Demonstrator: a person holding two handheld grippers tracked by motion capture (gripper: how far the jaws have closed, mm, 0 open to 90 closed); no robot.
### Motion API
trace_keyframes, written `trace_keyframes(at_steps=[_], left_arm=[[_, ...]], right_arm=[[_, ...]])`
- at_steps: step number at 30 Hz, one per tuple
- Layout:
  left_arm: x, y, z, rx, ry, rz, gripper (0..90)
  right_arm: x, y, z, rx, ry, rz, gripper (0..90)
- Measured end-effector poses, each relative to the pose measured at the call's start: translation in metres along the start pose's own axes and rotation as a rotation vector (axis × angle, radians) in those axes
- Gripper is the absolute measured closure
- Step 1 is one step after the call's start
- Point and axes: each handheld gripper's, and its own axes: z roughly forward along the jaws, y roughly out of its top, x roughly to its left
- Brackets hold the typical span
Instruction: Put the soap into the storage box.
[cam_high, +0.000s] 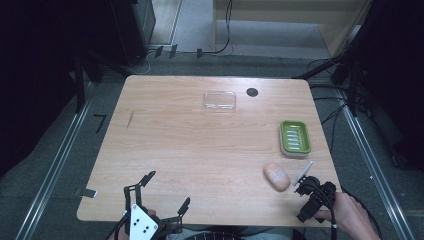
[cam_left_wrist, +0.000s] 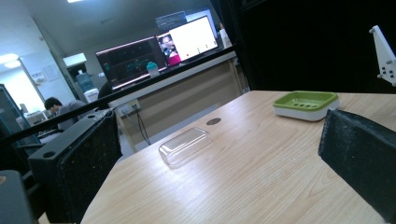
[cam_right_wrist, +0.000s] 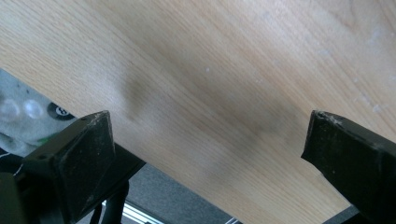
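I hold my left gripper low at the near edge of the wooden table, left of the middle, with its two black jaws spread wide and pointing away from me across the top; nothing lies between them. My left hand sits under its white plate at the bottom of the high view. Along its own camera the jaws stand far apart at either side, and between them I see the clear plastic lid lying flat near the far edge, a small dark round spot just beyond it, and the green soap dish off to the right.

My right hand grips the right gripper at the near right corner of the table, wrist bent so that the tool tips down toward the wood. In the right gripper view its jaws are spread well apart over bare table beside the edge, holding nothing.

The tan bar of soap lies on the table just left of the right gripper, near it but apart, with the soap dish farther away beyond it.
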Motion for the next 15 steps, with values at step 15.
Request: trace_keyframes(at_steps=[15], left_arm=[[0.0001, 0.0001, -0.0015, -0.003, 0.006, -0.003, 0.0]], right_arm=[[0.0061, 0.0049, -0.0062, -0.013, -0.011, -0.018, 2.0]])
